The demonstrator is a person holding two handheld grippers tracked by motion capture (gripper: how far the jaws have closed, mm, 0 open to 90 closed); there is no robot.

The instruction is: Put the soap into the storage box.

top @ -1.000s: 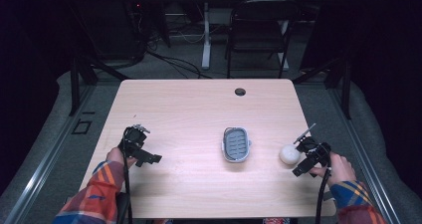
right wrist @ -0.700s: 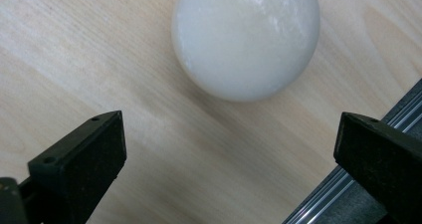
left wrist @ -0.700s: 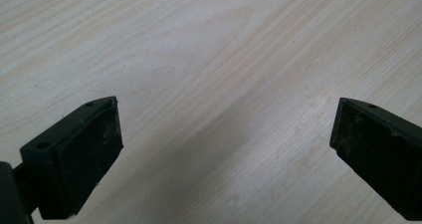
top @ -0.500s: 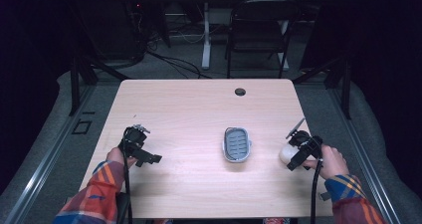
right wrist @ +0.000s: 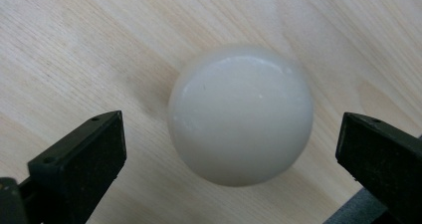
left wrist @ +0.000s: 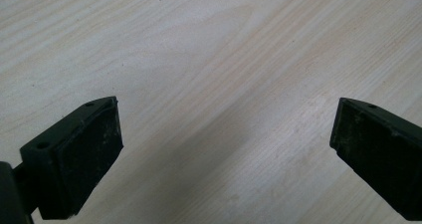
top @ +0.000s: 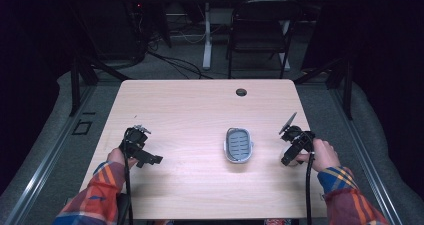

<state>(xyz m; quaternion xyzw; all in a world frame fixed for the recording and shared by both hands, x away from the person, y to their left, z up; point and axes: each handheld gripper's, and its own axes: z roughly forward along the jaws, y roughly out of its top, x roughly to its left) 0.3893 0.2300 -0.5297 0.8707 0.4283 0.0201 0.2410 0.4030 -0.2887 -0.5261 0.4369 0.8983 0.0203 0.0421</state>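
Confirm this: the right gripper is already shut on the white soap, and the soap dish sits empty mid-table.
Not shut. In the right gripper view the right gripper is open, its jaws wide on either side of the white soap, apart from it. The soap dish does sit empty mid-table.

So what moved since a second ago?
The right tongs slid over the white ball, which now sits between their open jaws, not yet gripped. The left tongs, the soap dish and the ball stayed put on the table.
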